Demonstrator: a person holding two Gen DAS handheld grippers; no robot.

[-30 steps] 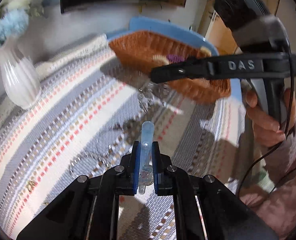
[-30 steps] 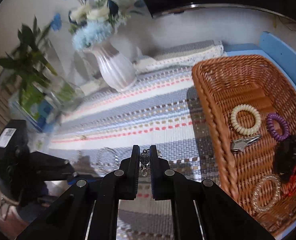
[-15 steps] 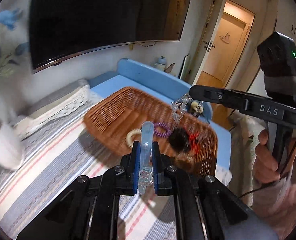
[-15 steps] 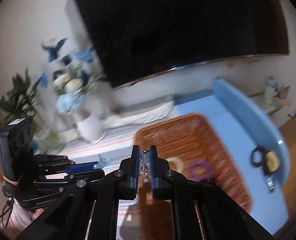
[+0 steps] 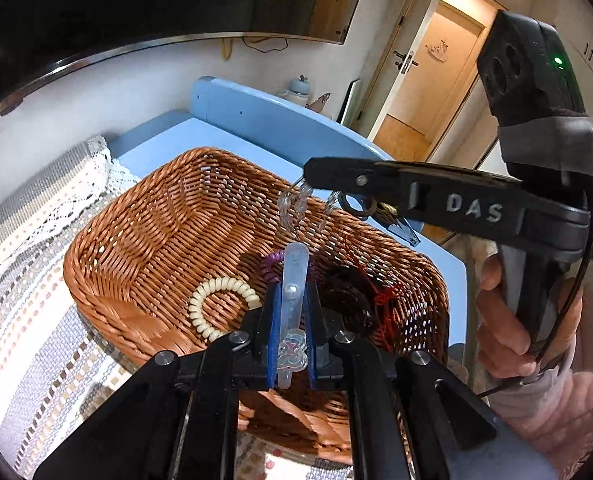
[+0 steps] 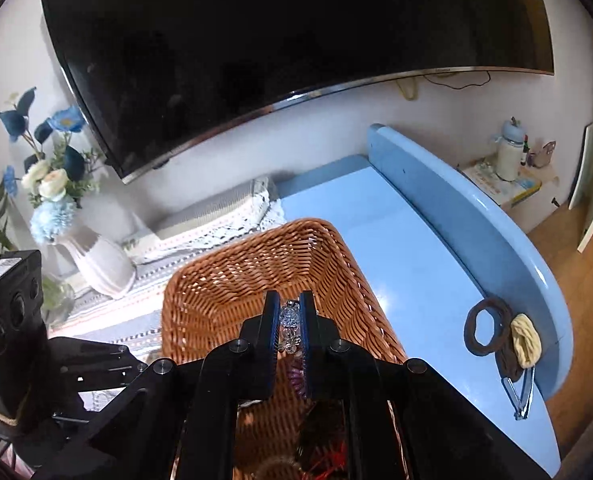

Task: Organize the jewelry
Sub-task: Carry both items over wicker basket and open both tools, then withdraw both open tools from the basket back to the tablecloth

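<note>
My left gripper (image 5: 292,292) is shut on a pale translucent hair clip (image 5: 295,268) with a pearl and a flower charm, held above the near part of a wicker basket (image 5: 136,240). Seen from the side, my right gripper (image 5: 310,170) hovers over the basket's far side, shut on a clear bead bracelet (image 5: 294,208) that dangles from it. In the right wrist view the right gripper (image 6: 289,300) pinches those beads (image 6: 288,318) over the basket (image 6: 236,276). The basket holds a cream spiral hair tie (image 5: 216,304), a purple one (image 5: 272,266) and a dark scrunchie (image 5: 348,296).
A striped cloth (image 5: 36,340) covers the blue table (image 6: 356,208), which has a raised rim (image 6: 476,216). A white vase of blue flowers (image 6: 100,268) stands left, under a wall TV (image 6: 296,40). Brown and yellow hair ties (image 6: 492,332) lie by the rim. A hand (image 5: 508,320) grips the right handle.
Both grippers have travelled from above the striped cloth to over the basket, each still carrying its item. The bracelet has lifted off the cloth and now hangs free.
</note>
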